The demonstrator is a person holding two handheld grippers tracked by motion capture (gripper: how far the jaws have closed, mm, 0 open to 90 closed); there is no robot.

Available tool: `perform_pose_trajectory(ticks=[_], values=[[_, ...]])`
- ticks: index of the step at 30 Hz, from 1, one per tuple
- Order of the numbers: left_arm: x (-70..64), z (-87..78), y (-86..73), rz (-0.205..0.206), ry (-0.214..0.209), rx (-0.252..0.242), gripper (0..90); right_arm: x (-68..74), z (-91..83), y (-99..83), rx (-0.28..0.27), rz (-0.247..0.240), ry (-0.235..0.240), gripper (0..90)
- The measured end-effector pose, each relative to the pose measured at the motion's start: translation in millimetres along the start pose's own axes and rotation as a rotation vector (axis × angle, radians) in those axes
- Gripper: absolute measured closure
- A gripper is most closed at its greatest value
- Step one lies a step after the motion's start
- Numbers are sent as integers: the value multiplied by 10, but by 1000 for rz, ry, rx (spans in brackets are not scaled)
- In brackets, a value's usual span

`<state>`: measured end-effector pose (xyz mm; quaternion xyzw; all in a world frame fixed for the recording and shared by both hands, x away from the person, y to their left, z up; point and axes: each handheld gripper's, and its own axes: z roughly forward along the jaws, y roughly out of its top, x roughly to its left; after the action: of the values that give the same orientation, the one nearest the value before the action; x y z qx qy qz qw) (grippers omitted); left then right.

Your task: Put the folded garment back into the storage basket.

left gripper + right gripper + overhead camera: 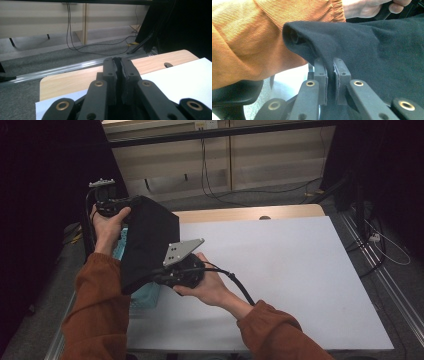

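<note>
A black cloth [147,237] hangs stretched between my two grippers above the table's left edge. At its upper left corner, my left gripper [131,201] is shut on the cloth; in the left gripper view a thin black edge of it sits pinched between the left gripper's [119,65] jaws. The right gripper [159,279], with its grey plate on top, is shut on the cloth's lower edge. In the right gripper view, the black cloth [387,50] folds down into the shut right gripper [331,72], with an orange sleeve [249,37] behind it.
A teal basket [145,296] sits under the cloth at the table's left edge. A white sheet [280,270] covers most of the wooden table [250,213]. Cables trail on the floor beyond the far edge. Dark screens stand on both sides.
</note>
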<state>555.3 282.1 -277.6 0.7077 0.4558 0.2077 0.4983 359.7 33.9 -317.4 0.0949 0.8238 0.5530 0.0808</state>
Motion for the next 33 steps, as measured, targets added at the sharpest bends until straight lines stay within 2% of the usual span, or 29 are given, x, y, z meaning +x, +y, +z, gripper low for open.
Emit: perform_pose_trajectory(ticks=[5, 14, 18, 23, 26, 33], values=[[63, 41, -84, 2, -5, 14, 838, -10, 115, -51, 11, 18, 6, 834], [253, 16, -178, -9, 33, 30, 838, 14, 332, -47, 32, 20, 14, 834], [299, 0, -184, 1, 50, 31, 837, 8, 430, -33, 35, 22, 22, 834], [377, -5, -212, -8, 53, 27, 837, 15, 547, -34, 43, 25, 27, 834], [394, -1, -220, -14, 35, 29, 836, 4, 599, -30, 45, 31, 29, 834], [459, 8, -263, -6, 51, 43, 836, 8, 738, -49, 56, 38, 29, 834]])
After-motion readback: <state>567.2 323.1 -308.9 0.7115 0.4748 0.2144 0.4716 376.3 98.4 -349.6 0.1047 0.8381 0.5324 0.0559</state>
